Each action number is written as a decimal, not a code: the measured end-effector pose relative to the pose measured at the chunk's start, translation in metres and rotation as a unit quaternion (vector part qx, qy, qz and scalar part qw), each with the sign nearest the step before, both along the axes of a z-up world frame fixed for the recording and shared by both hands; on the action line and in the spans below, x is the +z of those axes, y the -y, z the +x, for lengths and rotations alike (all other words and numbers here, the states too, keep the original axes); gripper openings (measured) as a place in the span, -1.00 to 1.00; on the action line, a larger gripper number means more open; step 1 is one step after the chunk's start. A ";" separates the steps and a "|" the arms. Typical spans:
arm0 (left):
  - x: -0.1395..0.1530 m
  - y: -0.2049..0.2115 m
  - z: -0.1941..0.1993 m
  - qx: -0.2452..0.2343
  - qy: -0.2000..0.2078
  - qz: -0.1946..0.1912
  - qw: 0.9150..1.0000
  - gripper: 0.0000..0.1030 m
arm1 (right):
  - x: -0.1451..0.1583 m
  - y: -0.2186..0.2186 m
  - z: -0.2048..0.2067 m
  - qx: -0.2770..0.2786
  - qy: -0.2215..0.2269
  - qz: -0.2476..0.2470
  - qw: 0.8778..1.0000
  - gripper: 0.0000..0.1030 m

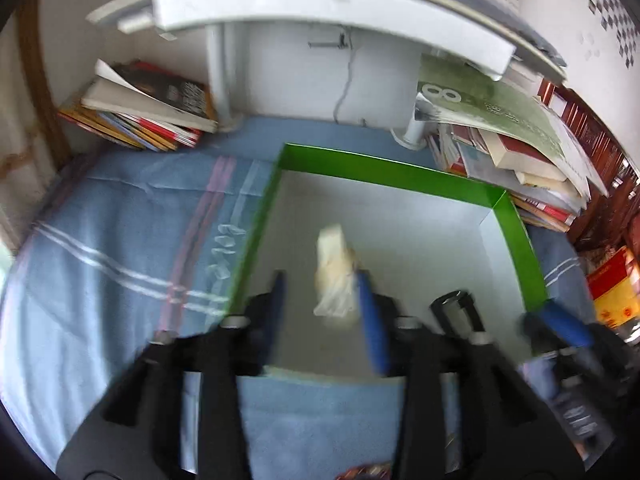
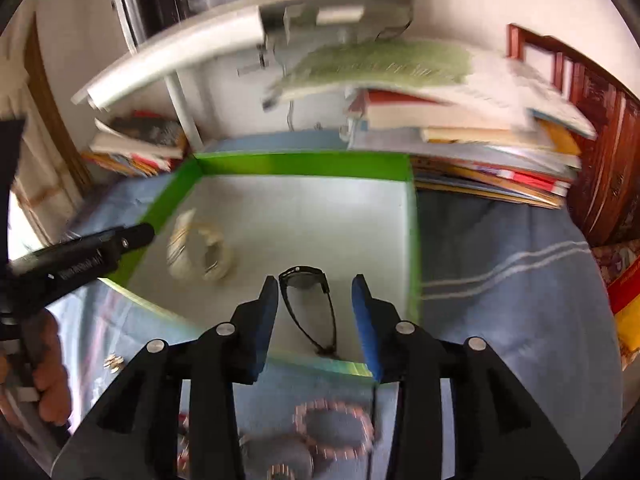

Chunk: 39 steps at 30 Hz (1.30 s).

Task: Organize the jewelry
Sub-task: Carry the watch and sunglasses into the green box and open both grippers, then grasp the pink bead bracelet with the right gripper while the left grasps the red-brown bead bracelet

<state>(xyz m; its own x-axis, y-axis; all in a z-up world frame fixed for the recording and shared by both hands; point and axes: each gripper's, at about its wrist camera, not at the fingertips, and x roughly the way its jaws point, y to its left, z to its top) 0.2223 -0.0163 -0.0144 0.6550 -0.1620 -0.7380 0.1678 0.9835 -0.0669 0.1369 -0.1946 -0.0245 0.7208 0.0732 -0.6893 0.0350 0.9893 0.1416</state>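
Note:
A green-walled box (image 1: 384, 170) with a white floor lies on a blue striped cloth; it also shows in the right wrist view (image 2: 304, 164). A cream bundle of bangles (image 1: 335, 276) lies inside it, also seen in the right wrist view (image 2: 200, 250). My left gripper (image 1: 322, 296) is open above the box, the bundle touching or just beside its right finger. Black sunglasses (image 2: 310, 304) lie in the box between the fingers of my open right gripper (image 2: 315, 300), apart from both. A pink bead bracelet (image 2: 334, 428) lies on the cloth under the right gripper.
Stacks of books stand at the back left (image 1: 140, 112) and back right (image 1: 512, 148) under a white shelf (image 1: 320, 4). Small gold pieces (image 2: 113, 362) lie on the cloth at the left. A red and yellow packet (image 1: 612, 288) sits at the right edge.

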 end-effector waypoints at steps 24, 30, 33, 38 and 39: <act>-0.079 -0.029 -0.140 -0.035 -0.036 0.079 0.996 0.34 | -0.073 -0.006 -0.096 -0.001 -0.054 0.003 0.999 -0.32; -0.081 -0.026 -0.140 -0.039 -0.036 0.077 0.996 0.39 | -0.078 0.016 -0.056 -0.047 -0.074 -0.021 0.996 -0.47; -0.081 -0.026 -0.140 -0.038 -0.035 0.074 0.996 0.39 | -0.082 0.007 -0.053 -0.038 -0.072 -0.057 0.995 -0.78; -0.084 -0.029 -0.135 -0.038 -0.043 0.063 0.996 0.19 | -0.083 0.009 -0.075 -0.030 -0.072 -0.047 0.996 -0.84; -0.085 -0.029 -0.135 -0.040 -0.046 0.061 0.996 0.10 | -0.083 0.010 -0.081 -0.030 -0.074 -0.048 0.996 -0.84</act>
<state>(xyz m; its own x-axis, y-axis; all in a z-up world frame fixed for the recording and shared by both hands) 0.0877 0.0130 -0.0994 0.5718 -0.1173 -0.8120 0.2450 0.9690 0.0326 0.0559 -0.2047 -0.1070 0.6125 -0.0383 -0.7895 0.1068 0.9937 0.0347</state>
